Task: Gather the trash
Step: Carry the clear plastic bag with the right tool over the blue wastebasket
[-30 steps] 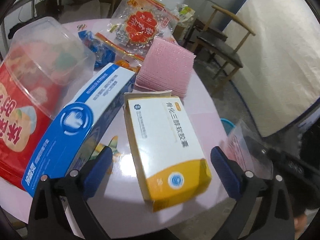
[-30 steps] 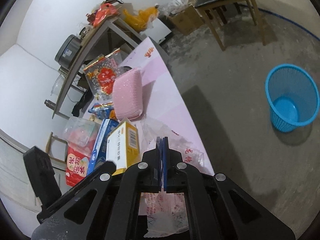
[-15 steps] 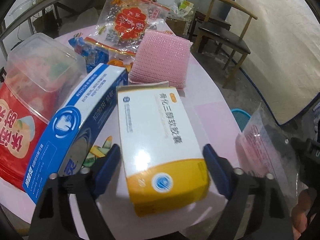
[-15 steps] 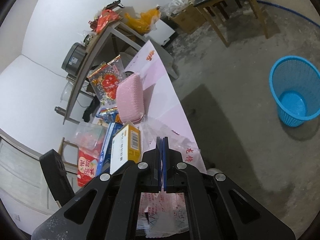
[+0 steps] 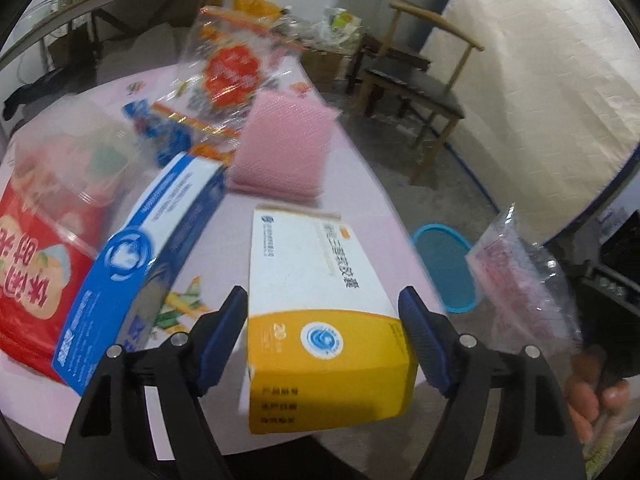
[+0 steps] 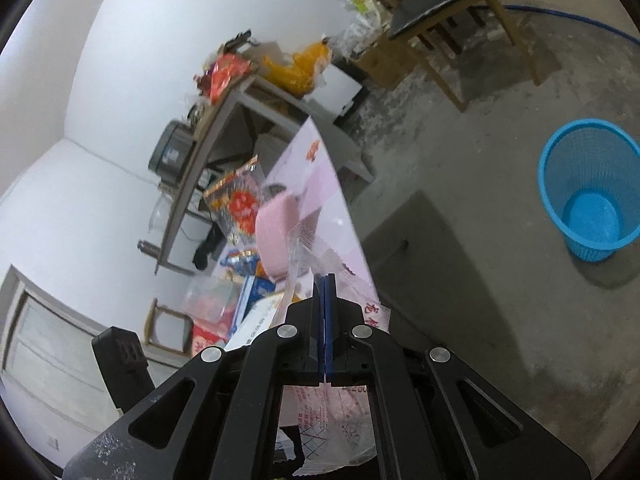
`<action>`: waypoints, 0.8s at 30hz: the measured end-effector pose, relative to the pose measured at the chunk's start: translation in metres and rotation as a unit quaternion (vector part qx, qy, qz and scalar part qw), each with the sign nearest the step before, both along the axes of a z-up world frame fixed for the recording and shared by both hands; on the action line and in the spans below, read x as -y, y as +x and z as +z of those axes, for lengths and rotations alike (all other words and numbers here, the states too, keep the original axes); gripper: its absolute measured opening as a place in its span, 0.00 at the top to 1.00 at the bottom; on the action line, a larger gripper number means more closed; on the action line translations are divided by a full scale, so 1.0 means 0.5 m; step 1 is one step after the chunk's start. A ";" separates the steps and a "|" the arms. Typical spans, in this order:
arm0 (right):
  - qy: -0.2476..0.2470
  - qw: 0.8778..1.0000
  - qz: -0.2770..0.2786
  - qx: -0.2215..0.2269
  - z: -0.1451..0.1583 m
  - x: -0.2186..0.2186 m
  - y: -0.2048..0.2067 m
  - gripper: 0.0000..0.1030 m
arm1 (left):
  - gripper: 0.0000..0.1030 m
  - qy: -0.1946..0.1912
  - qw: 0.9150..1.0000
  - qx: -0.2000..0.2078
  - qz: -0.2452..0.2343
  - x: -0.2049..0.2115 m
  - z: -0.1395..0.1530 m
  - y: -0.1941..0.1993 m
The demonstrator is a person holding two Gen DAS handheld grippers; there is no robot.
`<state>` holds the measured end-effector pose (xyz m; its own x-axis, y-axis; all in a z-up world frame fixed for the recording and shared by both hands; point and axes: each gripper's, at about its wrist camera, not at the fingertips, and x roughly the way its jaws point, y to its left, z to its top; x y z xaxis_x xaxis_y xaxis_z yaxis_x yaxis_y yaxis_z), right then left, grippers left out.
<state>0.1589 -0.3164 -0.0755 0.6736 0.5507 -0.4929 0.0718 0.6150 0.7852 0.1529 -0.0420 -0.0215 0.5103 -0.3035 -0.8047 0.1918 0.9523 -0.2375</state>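
Change: the yellow box was lying on the pink table a second ago; now it is raised and tilted, and the view is blurred by motion.
Left gripper: it is closed on the yellow box, one pad on each long side.
Right gripper: its pads are pressed together on a clear wrapper, which is held off the table.
Meaning: two pieces of trash are judged to be in hand, so carrying to the bin seems the next step.
Bin: it stands on the floor, well apart from the table edge, and nothing is seen inside.
Edges: the blue box is just beside the left pad; it could be knocked.
Open room: the floor between table and bin is bare; the chair is well apart.
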 end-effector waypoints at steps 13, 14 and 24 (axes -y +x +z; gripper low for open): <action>0.000 0.995 -0.096 -0.025 -0.049 0.125 -0.040 1.00 | 0.56 0.018 0.994 -0.074 -0.082 0.127 -0.059 0.061; 0.006 0.995 -0.093 -0.032 -0.063 0.119 -0.036 1.00 | 0.56 0.022 0.993 -0.077 -0.082 0.129 -0.067 0.059; 0.020 0.995 -0.083 -0.053 -0.082 0.124 -0.032 1.00 | 0.54 0.017 0.995 -0.059 -0.076 0.112 -0.059 0.048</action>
